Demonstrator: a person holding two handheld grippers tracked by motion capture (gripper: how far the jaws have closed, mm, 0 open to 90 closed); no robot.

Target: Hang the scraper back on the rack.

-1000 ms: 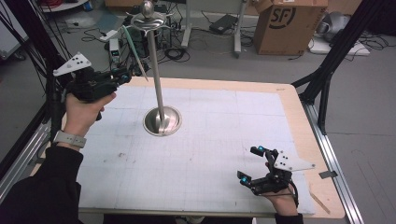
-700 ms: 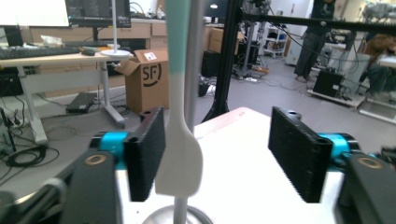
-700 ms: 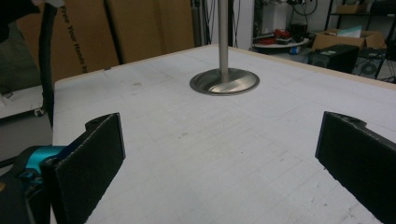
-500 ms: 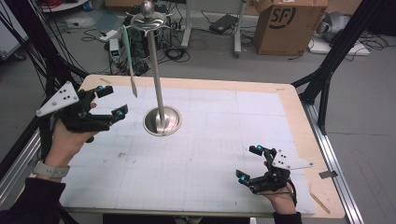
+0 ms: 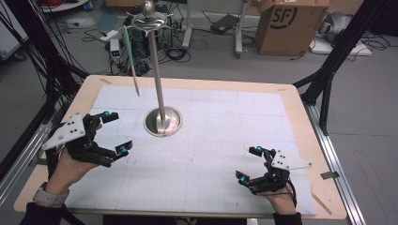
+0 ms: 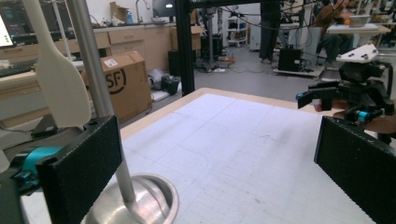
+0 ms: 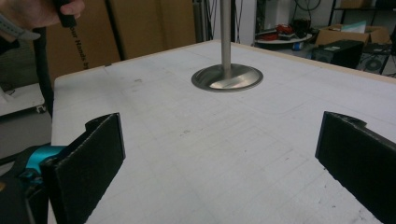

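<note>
Currently, high view: left gripper (image 5: 111,132) is seen mid-left, jaws just opened wide, nothing held; right gripper (image 5: 248,164) lower right, spread and empty. The spatula (image 5: 131,63) is hung from the stand (image 5: 162,121) at upper left. Left gripper view: spatula (image 6: 58,77) sits upper left beside the pole. Right gripper view: stand base (image 7: 227,77) is seen top centre.

- Grey concrete floor (image 5: 225,61) strewn with black cables (image 5: 176,51).
- Brown cardboard box (image 5: 286,21) beyond the pale wooden tabletop (image 5: 300,117).
- Black metal frame struts (image 5: 338,51) at the right.
- Wooden cabinets (image 6: 135,37) along the far wall.
</note>
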